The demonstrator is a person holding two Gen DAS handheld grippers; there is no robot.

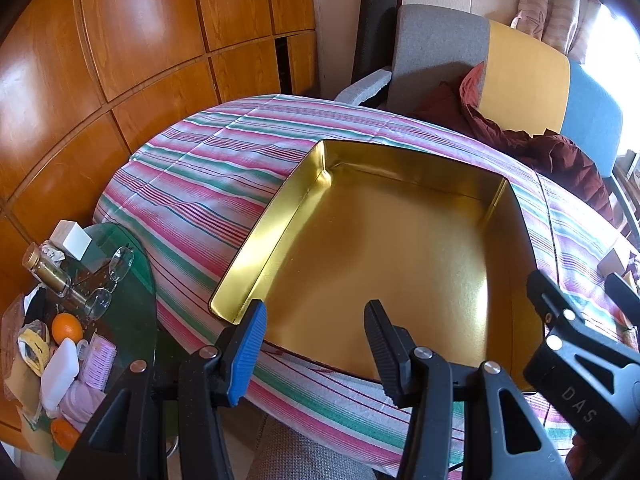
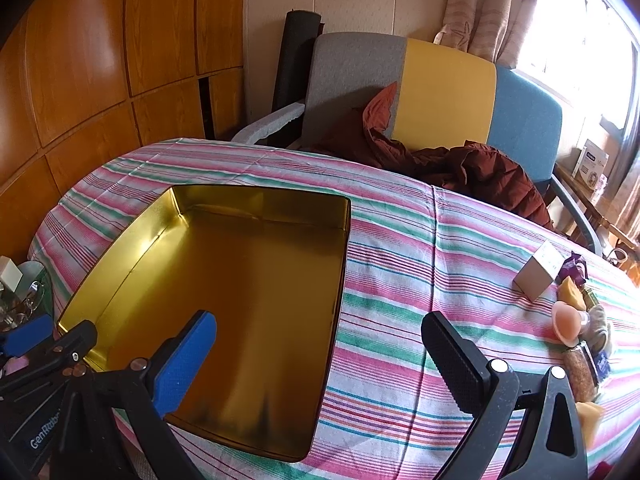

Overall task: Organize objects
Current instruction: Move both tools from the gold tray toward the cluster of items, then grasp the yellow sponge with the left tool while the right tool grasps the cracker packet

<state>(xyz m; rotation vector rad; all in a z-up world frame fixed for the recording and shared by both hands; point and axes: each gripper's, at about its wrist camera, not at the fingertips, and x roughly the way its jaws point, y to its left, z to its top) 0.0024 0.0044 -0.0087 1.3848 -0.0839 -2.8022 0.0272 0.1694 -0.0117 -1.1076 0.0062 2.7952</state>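
An empty gold tin box (image 1: 392, 248) lies open on the striped cloth; it also shows in the right wrist view (image 2: 248, 304). My left gripper (image 1: 316, 344) is open and empty over the box's near edge. My right gripper (image 2: 320, 356) is open and empty, straddling the box's right wall. At the table's right edge lie a small cardboard box (image 2: 536, 276), a pink suction piece (image 2: 566, 322), a spice jar (image 2: 584, 372), yellow pieces (image 2: 570, 292) and a purple item (image 2: 576, 266). The right gripper's fingers (image 1: 560, 320) show at the left wrist view's right.
The striped tablecloth (image 2: 420, 248) covers the table. A grey-yellow-blue sofa (image 2: 444, 84) with a dark red jacket (image 2: 480, 172) stands behind. A glass side table (image 1: 128, 272) at left holds glasses, a bottle, oranges and clutter. Wooden cabinets (image 1: 140, 40) line the left.
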